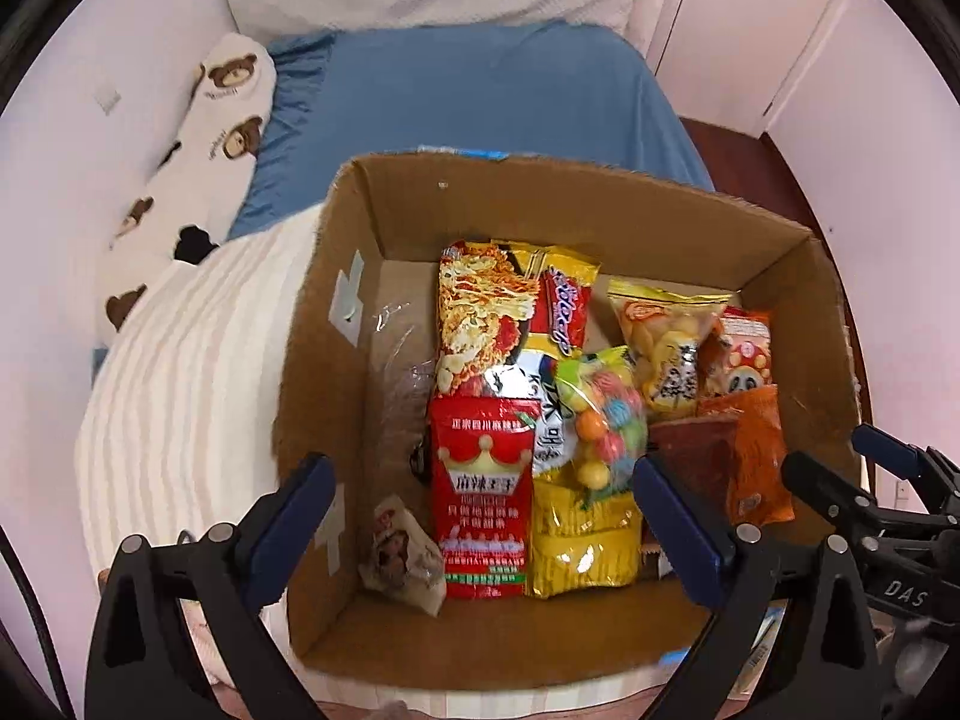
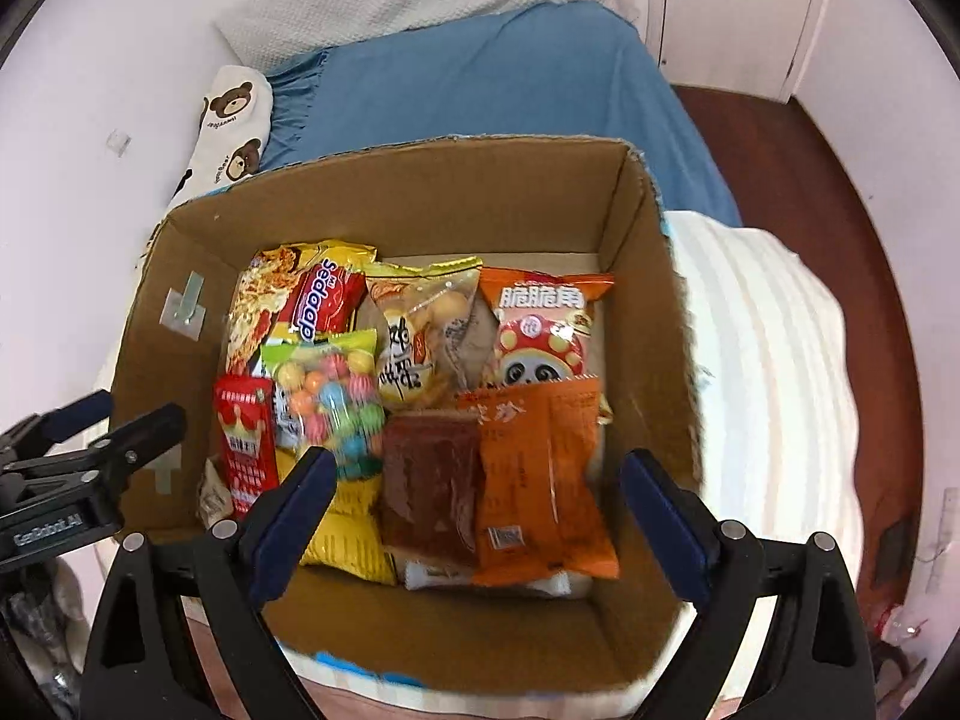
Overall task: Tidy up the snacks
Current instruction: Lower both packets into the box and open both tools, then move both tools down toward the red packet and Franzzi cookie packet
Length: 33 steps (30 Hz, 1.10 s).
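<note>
An open cardboard box (image 1: 336, 372) (image 2: 654, 324) stands on a bed and holds several snack packets. In the left wrist view a red crown packet (image 1: 483, 498), a yellow packet (image 1: 585, 540), a bag of coloured candy balls (image 1: 603, 414) and a noodle packet (image 1: 480, 312) lie in it. The right wrist view shows an orange packet (image 2: 540, 480), a dark red packet (image 2: 432, 492) and a panda packet (image 2: 543, 330). My left gripper (image 1: 480, 510) hovers open and empty above the box. My right gripper (image 2: 477, 504) is open and empty above the orange packet.
The box rests on a white striped blanket (image 1: 180, 372) (image 2: 780, 360) over a blue sheet (image 1: 480, 90). A bear-print pillow (image 1: 198, 168) lies by the left wall. A dark wooden floor (image 2: 840, 192) is to the right.
</note>
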### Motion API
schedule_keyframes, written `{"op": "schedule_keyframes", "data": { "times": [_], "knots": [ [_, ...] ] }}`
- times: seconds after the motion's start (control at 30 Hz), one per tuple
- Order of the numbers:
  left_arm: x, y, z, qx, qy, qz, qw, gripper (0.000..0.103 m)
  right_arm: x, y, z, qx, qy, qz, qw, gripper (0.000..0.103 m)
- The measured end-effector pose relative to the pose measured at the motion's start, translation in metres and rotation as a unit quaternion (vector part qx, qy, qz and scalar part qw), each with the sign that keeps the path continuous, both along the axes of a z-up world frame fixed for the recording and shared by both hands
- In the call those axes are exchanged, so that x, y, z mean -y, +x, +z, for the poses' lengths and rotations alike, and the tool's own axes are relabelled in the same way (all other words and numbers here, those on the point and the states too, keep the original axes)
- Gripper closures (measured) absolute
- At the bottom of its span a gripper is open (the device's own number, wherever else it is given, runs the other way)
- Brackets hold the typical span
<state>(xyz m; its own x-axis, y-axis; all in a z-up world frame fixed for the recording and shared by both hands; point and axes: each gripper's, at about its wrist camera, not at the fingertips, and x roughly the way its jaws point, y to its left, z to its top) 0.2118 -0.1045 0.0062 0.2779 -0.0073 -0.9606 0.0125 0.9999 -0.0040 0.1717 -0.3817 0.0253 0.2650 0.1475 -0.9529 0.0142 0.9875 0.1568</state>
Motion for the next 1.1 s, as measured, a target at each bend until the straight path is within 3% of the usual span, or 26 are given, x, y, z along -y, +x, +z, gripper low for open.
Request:
{"op": "schedule_keyframes", "data": {
  "times": [0.23, 0.67, 1.1],
  "knots": [
    [0.008, -0.054, 0.042, 0.059, -0.001, 0.01, 0.9982, 0.001, 0.003, -0.051, 0.045, 0.063, -0.004, 0.004, 0.998, 0.006],
    [0.022, -0.128, 0.104, 0.129, -0.006, -0.001, 0.9916, 0.001, 0.011, -0.138, 0.121, 0.156, 0.009, 0.003, 0.988, 0.006],
    [0.029, -0.171, 0.139, 0.174, 0.008, 0.007, 0.9846, 0.001, 0.014, -0.183, 0.16, 0.194, 0.022, -0.001, 0.981, 0.006]
  ]
}}
